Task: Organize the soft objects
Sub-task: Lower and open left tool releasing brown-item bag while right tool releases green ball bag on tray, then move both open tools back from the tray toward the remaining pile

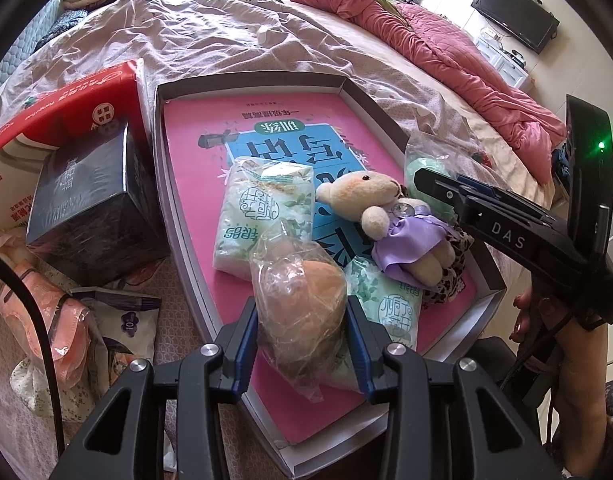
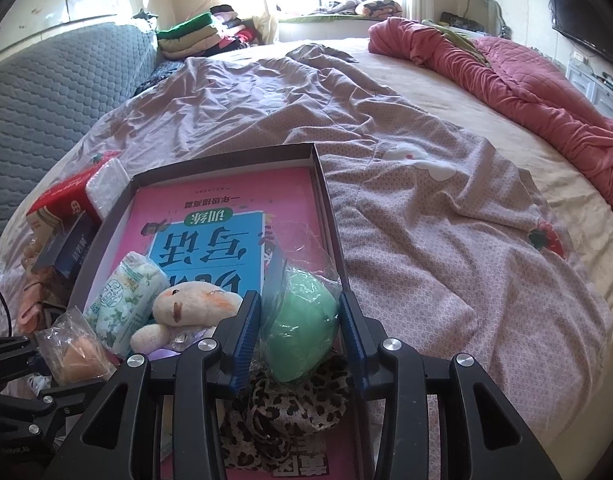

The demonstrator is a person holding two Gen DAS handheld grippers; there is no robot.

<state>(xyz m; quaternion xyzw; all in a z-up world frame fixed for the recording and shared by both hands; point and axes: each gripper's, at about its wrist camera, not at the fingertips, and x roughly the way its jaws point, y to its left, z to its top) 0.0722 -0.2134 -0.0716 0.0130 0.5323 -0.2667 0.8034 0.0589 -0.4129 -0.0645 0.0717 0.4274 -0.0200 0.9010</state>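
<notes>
Sponges bagged: orange sponge (image 1: 302, 308) clamped by left gripper (image 1: 302, 344), green sponge (image 2: 302, 328) by right gripper (image 2: 300, 344); teddy bear (image 1: 386, 216) and tissue packs (image 1: 262, 216) already in tray (image 1: 178, 200); pouches at 8 o'clock left.

Bagged orange sponge (image 1: 302, 308), bagged green sponge (image 2: 302, 336), teddy (image 1: 386, 216) and tissue packs (image 1: 262, 216) lie in the tray (image 1: 178, 216).

Counts, tray (image 1: 348, 92) contents: 2 tissue packs, one at 11 o'clock of the bear (image 1: 262, 216), one at 6 o'clock of it (image 1: 390, 312). 1 plush bear (image 1: 386, 208). 2 bagged sponges: 1 orange (image 1: 302, 308), 1 green (image 2: 302, 332). 1 leopard-print fabric piece (image 2: 282, 412). 1 pink book (image 1: 234, 120) lining the tray. Outside, at 9 o'clock of the tray: 1 dark box (image 1: 90, 208), 1 red carton (image 1: 66, 104).
</notes>
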